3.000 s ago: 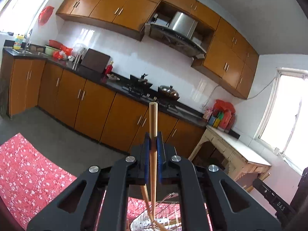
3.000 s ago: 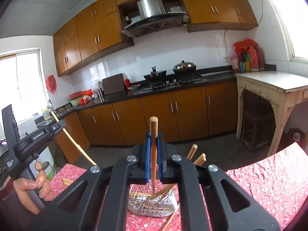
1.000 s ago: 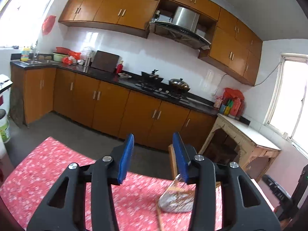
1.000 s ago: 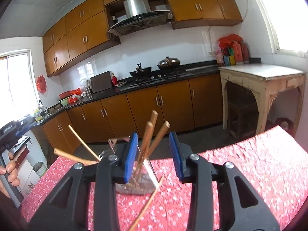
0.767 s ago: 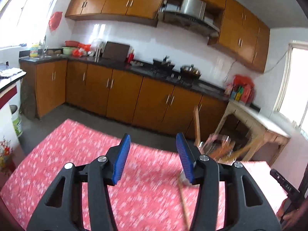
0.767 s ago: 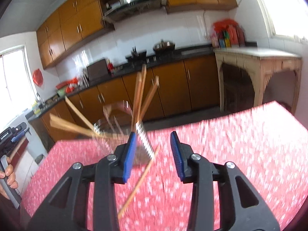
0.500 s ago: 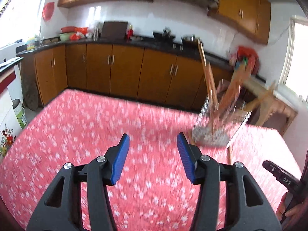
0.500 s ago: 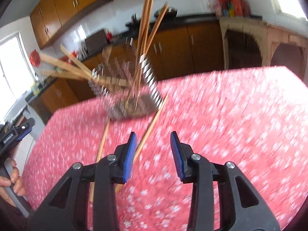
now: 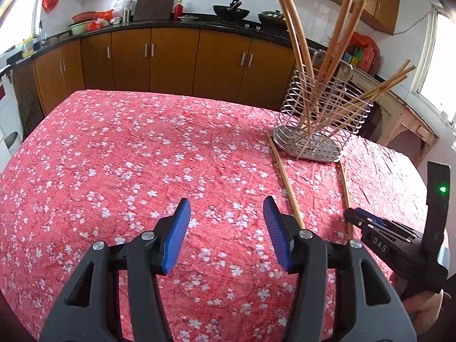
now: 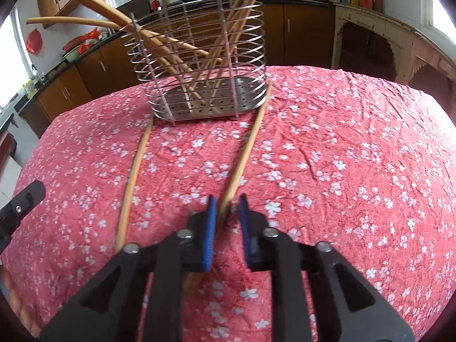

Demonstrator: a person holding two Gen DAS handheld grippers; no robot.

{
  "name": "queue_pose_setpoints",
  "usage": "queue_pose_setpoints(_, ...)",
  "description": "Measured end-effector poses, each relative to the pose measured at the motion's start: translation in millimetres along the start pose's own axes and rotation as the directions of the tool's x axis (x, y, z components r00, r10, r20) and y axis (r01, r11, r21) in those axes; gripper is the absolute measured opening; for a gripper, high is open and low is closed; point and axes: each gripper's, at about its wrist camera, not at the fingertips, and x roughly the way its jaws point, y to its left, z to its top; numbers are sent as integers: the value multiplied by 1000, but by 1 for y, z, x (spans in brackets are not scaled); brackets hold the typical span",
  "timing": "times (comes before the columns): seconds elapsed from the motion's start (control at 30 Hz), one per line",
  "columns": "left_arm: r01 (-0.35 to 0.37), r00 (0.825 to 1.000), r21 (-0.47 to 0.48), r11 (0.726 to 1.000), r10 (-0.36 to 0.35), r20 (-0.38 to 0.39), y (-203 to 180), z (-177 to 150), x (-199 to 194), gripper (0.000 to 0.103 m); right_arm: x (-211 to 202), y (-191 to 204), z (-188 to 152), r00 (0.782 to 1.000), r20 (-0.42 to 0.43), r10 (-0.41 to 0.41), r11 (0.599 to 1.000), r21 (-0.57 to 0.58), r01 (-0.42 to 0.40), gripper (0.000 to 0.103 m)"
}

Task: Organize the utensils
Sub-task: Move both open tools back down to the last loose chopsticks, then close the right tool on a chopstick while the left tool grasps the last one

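Two chopsticks are lying loose; right gripper (image 10: 226, 199), lowered from the holder (image 10: 199, 65), is pinching one chopstick (image 10: 245, 151), left gripper (image 9: 225, 209) spread.

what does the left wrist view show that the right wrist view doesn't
Only the left wrist view: the left gripper, fingers apart with nothing between them over the tablecloth, and the tall tops of the chopsticks standing in the wire holder.

Only the right wrist view: the right gripper with a chopstick running between its blue fingers, which look nearly shut on it.

Both: the holder, the red floral cloth, and two loose chopsticks lying in front of the holder.
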Motion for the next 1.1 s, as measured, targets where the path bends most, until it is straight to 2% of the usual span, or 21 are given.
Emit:
queue_pose_setpoints(0.1,12,1000,18,1000,-12,-15,-11,-3,5,54,-2,-18,1,1000,0,1,999,55,-1,8)
queue_pose_setpoints(0.27,47,998,49,998,-45,-42,-32,-9,15,54,-7,-67,5,997,8,-79,980,182,76,8)
queue_pose_setpoints(0.33,59,997,62,996,-55,-58,-42,-11,21,54,-9,-81,6,997,6,-80,973,217,76,8)
queue_pose_setpoints(0.47,63,994,100,993,-54,-92,-66,-17,35,54,-13,-88,2,997,4,-77,979,192,75,8)
queue_pose_setpoints(0.57,28,994,138,990,-13,-110,-79,-21,45,53,-14,-86,-1,997,5,-73,981,179,71,8)
queue_pose_setpoints(0.6,9,993,148,989,8,-118,-82,-23,49,51,-16,-87,-3,997,6,-72,981,179,70,8)
queue_pose_setpoints(0.67,-6,990,155,988,28,-141,-83,-24,56,32,-17,-86,-5,997,6,-71,982,177,68,8)
queue_pose_setpoints(0.7,-16,991,163,986,38,-131,-84,-25,56,28,-18,-87,-5,998,6,-69,982,175,67,8)
queue_pose_setpoints(0.73,-25,991,174,984,48,-128,-85,-24,57,12,-17,-87,-4,998,6,-67,983,174,65,8)
queue_pose_setpoints(0.77,-31,990,179,983,55,-128,-84,-24,59,8,-17,-87,-5,998,5,-64,984,169,62,8)
queue_pose_setpoints(0.87,-40,989,148,988,60,-133,-70,-15,63,7,-17,-83,-3,999,5,-52,987,152,51,8)
queue_pose_setpoints(1.0,-84,987,125,989,100,-126,-43,-5,67,7,-18,-81,-5,999,8,-43,990,135,41,8)
queue_pose_setpoints(1.1,-67,987,133,989,85,-135,-31,-2,67,7,-20,-79,-8,999,12,-46,992,116,45,8)
